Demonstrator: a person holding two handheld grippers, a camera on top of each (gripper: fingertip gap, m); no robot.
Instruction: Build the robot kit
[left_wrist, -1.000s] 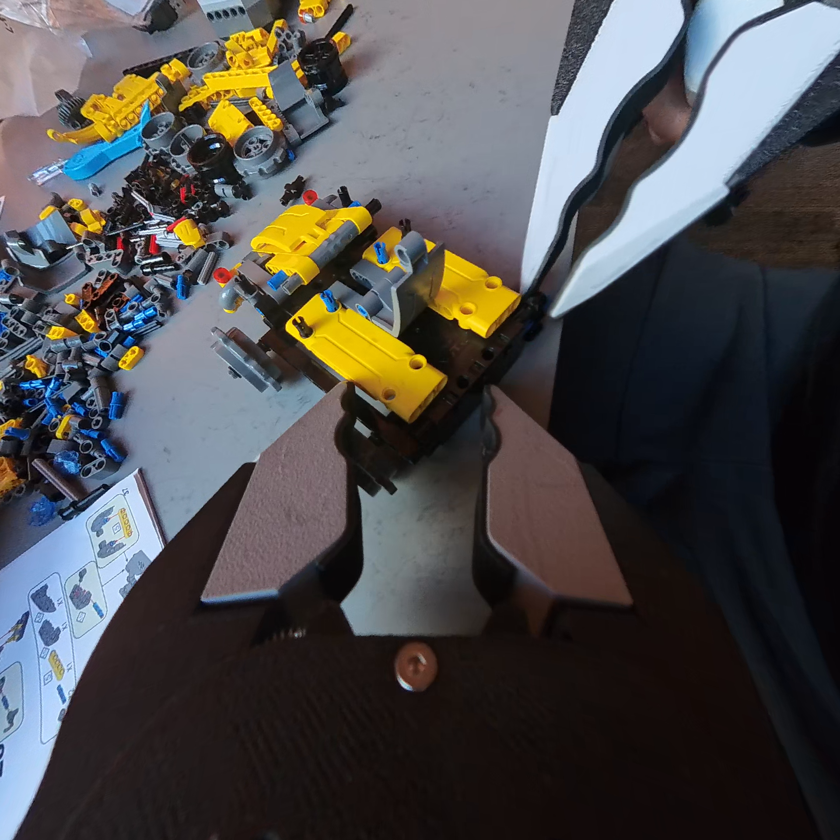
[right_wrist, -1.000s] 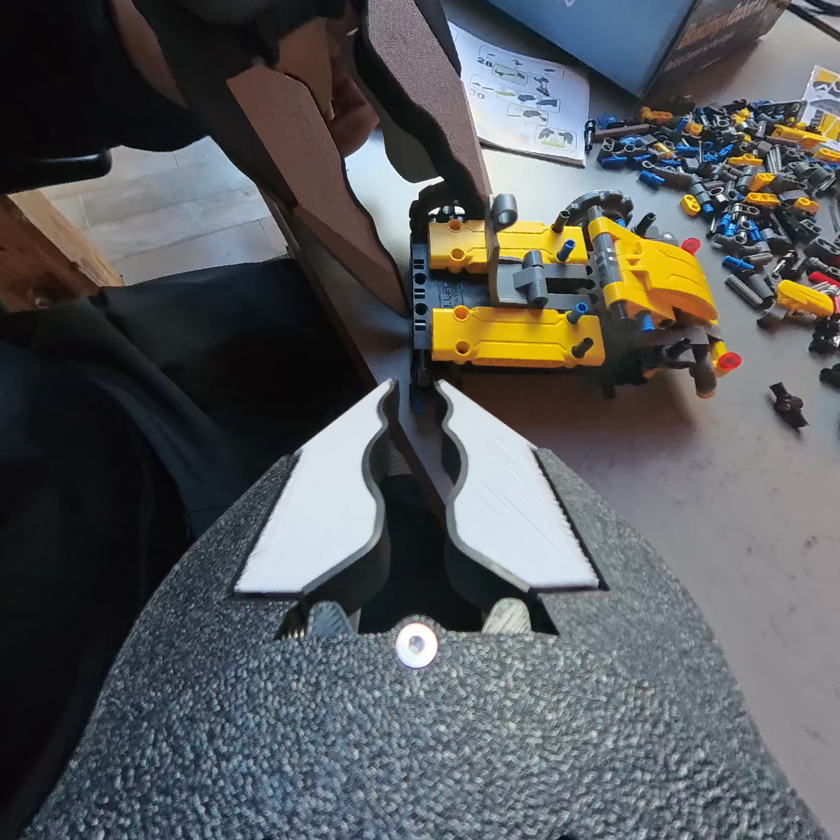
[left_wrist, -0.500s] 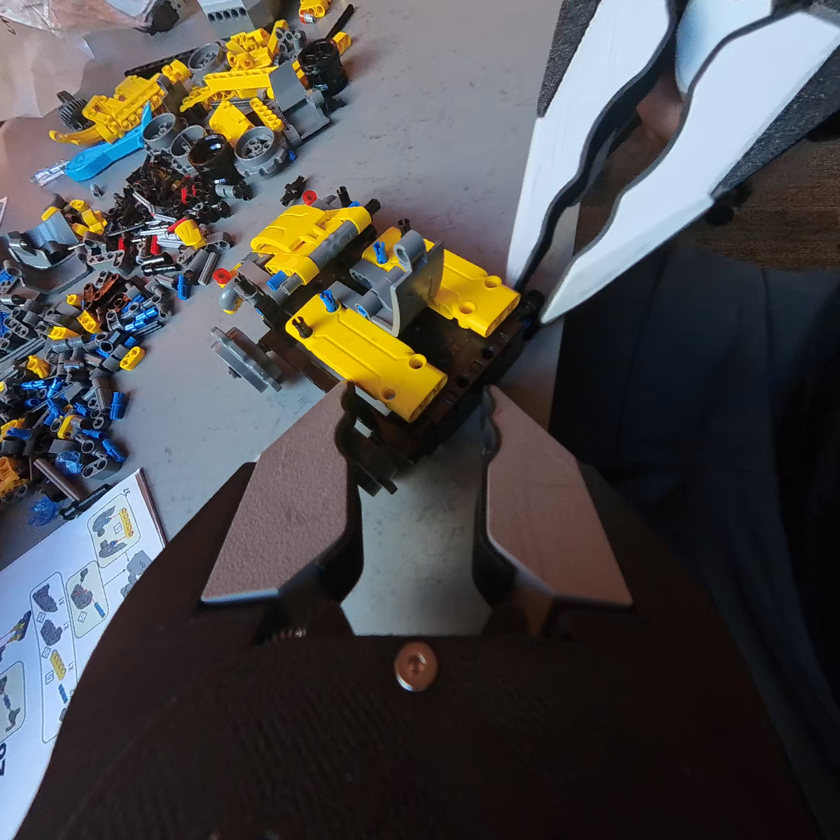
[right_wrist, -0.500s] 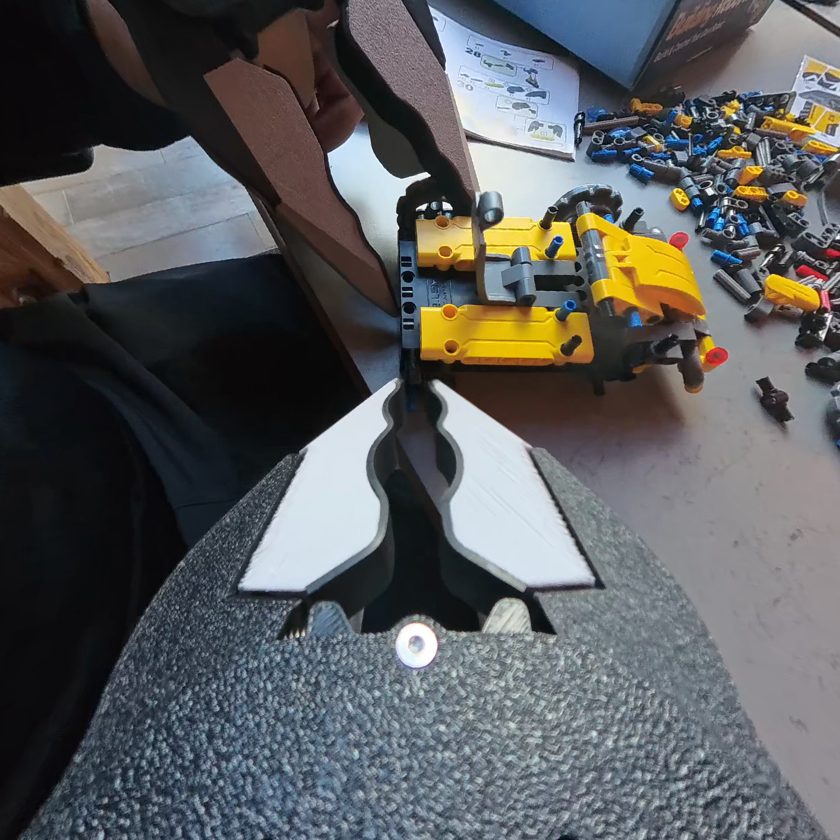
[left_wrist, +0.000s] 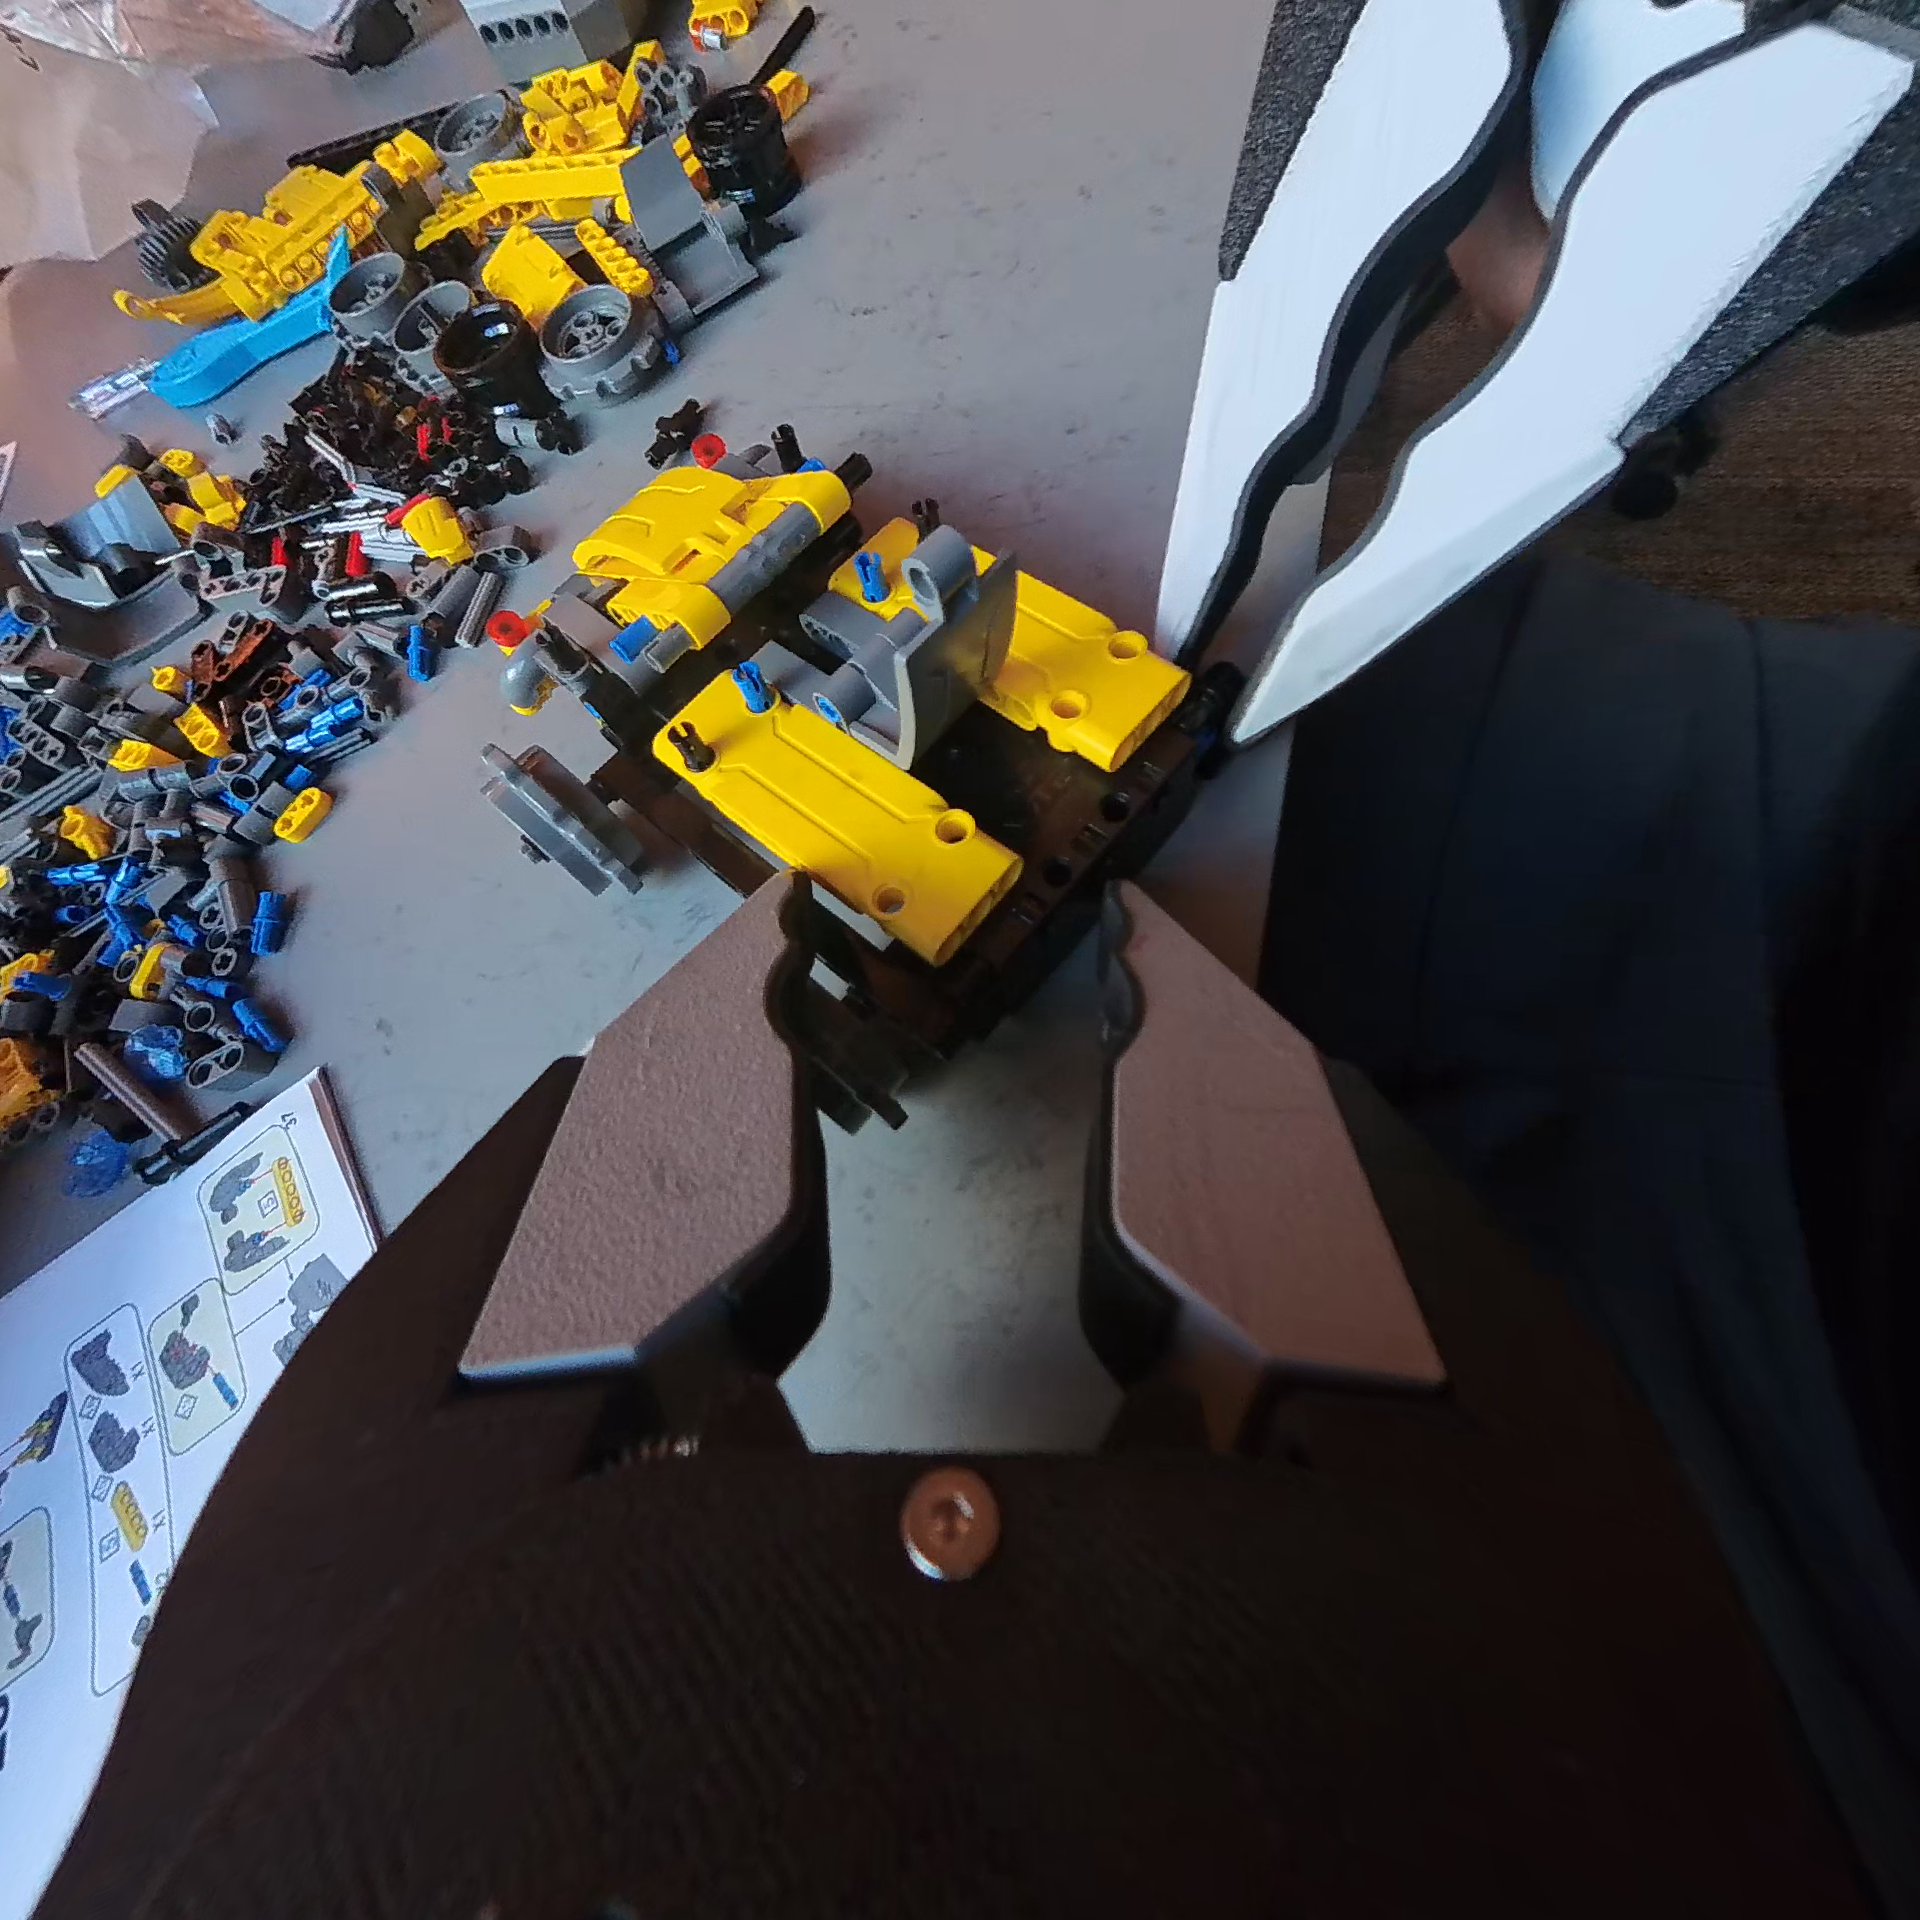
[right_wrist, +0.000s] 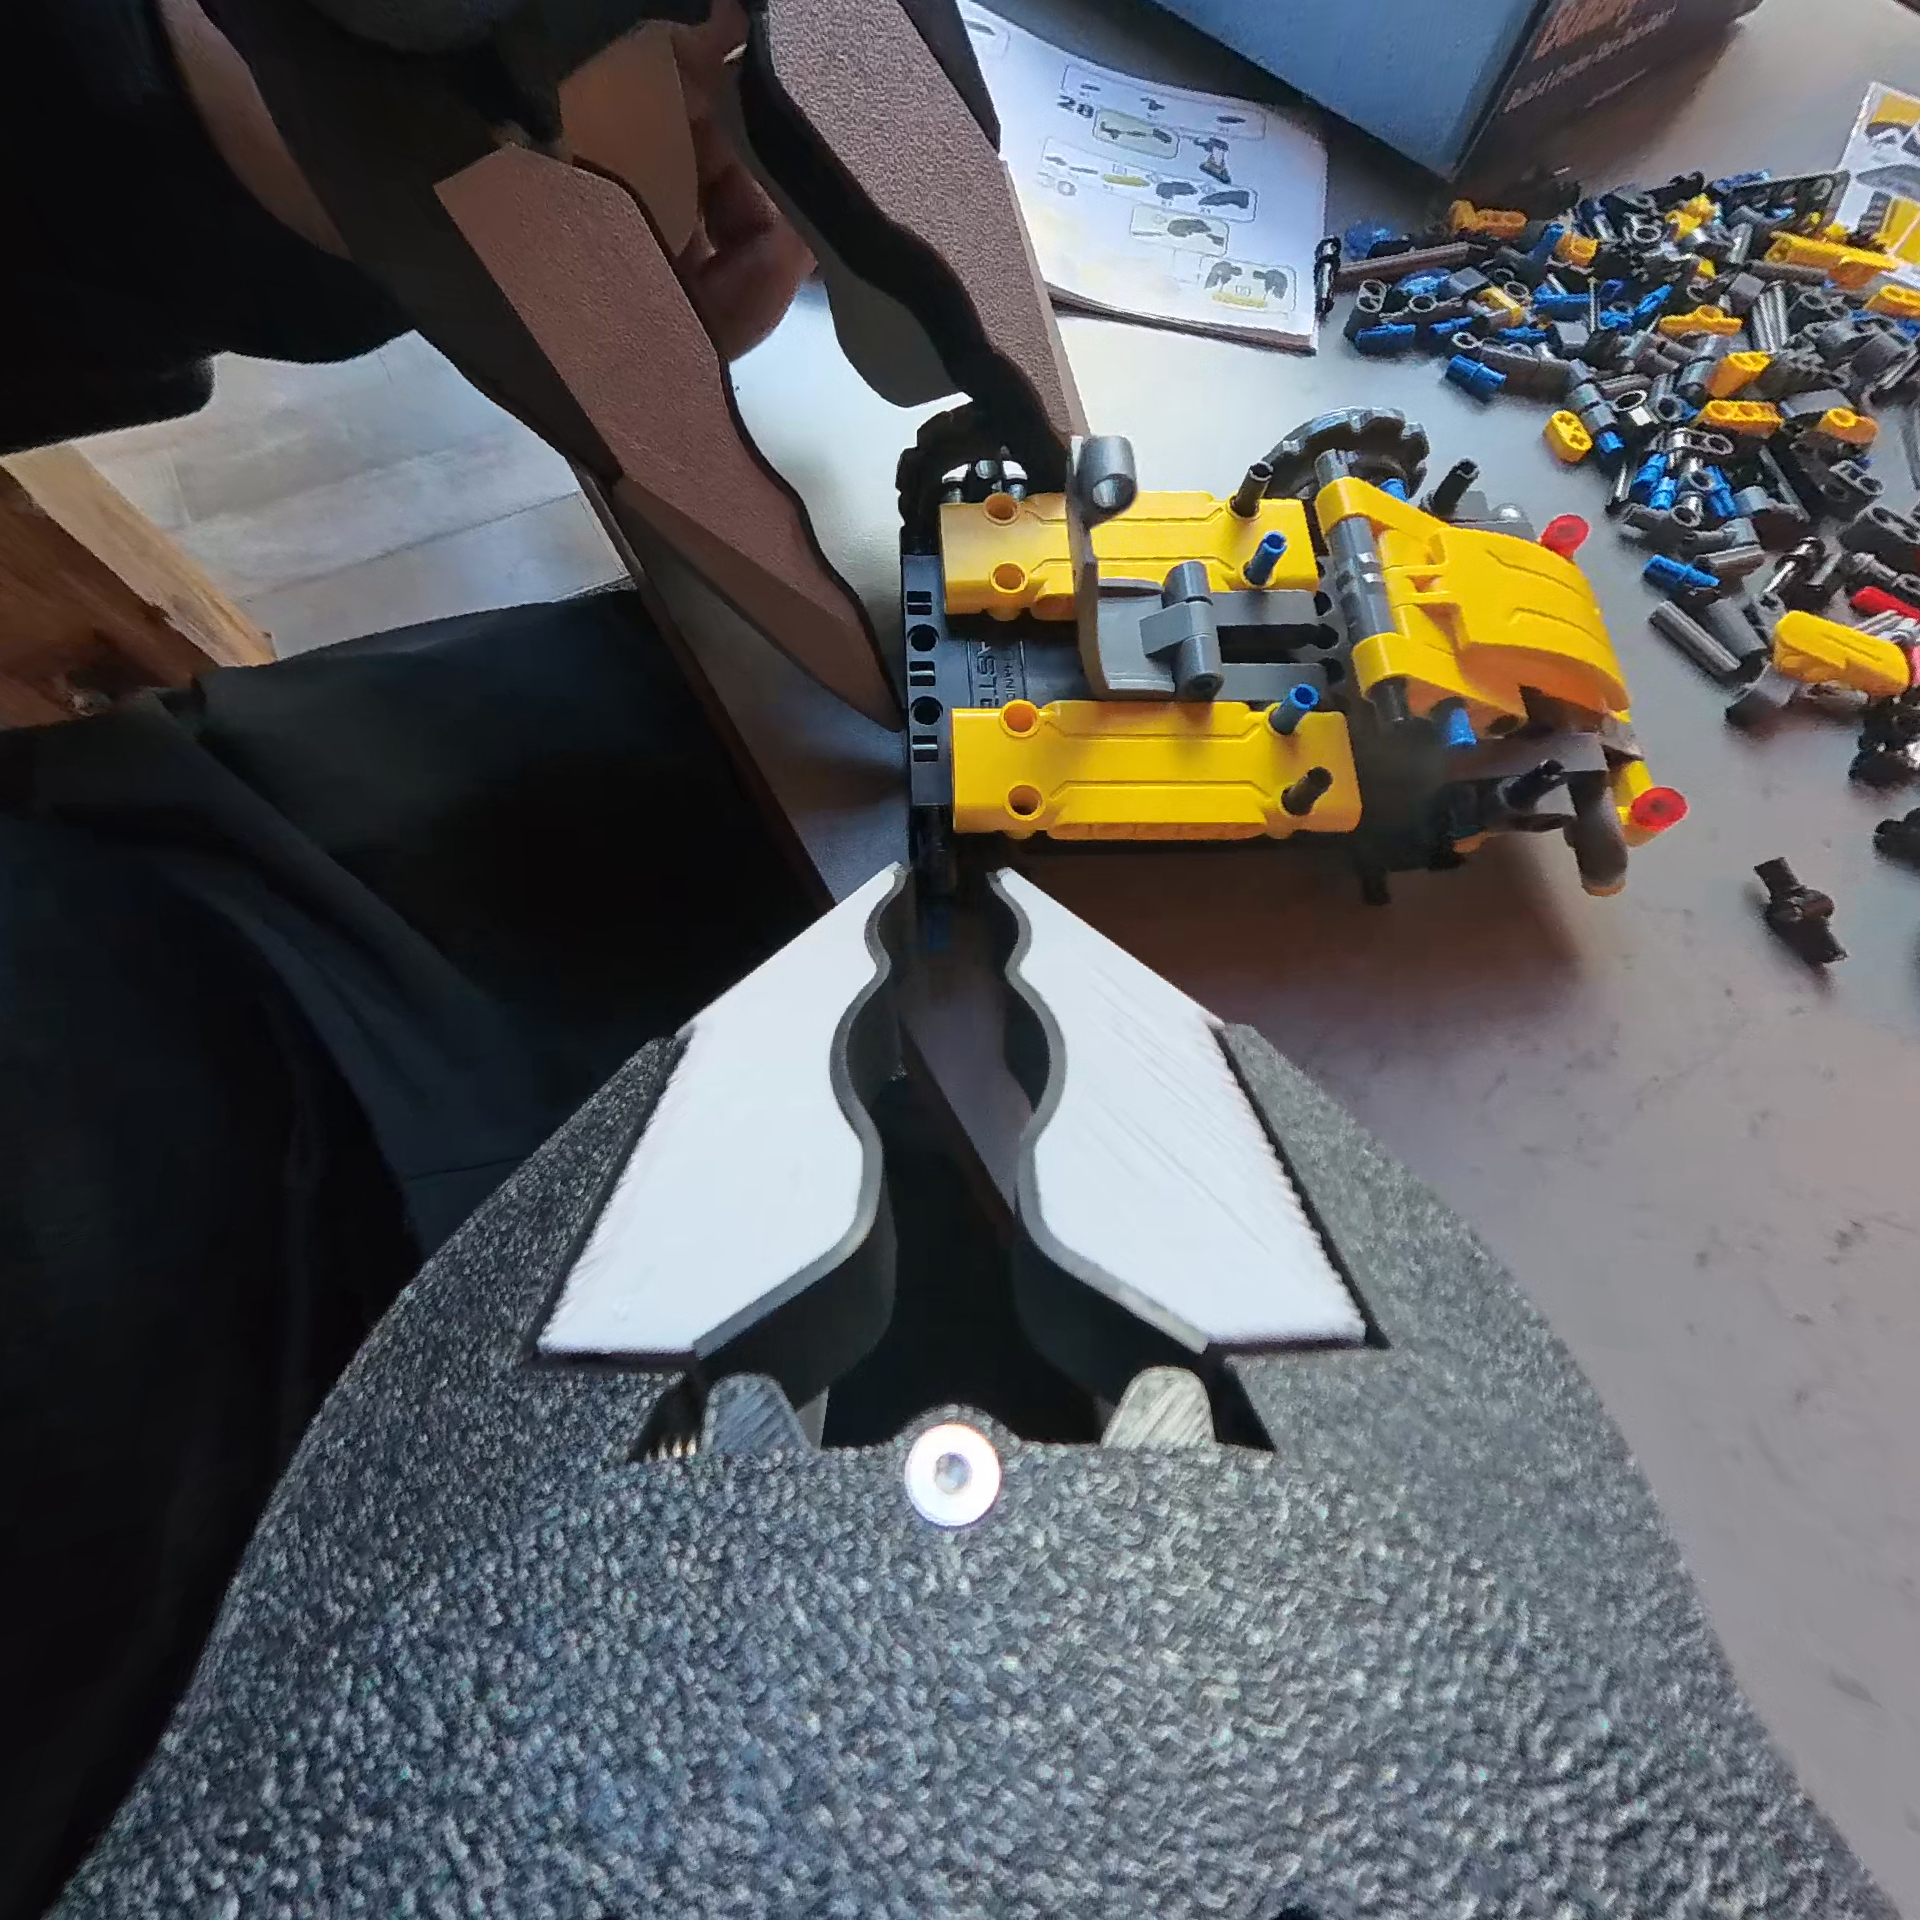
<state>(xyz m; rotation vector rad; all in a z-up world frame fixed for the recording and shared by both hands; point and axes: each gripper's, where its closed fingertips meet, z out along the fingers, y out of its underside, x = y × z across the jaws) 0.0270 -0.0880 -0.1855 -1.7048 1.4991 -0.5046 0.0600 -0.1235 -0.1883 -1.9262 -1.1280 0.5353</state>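
Gripping the rear end of the yellow-and-black brick vehicle (left_wrist: 883, 748) near the table (left_wrist: 997, 260) edge, the left gripper (left_wrist: 951, 914) has its brown fingers (left_wrist: 675, 1132) spread wide around the black chassis. The right gripper (right_wrist: 940, 883) has its white fingers (right_wrist: 748, 1143) nearly closed on a small blue-and-black pin (right_wrist: 938, 894) at the vehicle's rear corner. Loose bricks (left_wrist: 177, 810) and an instruction booklet (left_wrist: 135, 1351) lie nearby.

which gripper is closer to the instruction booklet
Left. The left gripper straddles the model's rear, with the booklet just beside it; the right gripper sits at the model's opposite corner.
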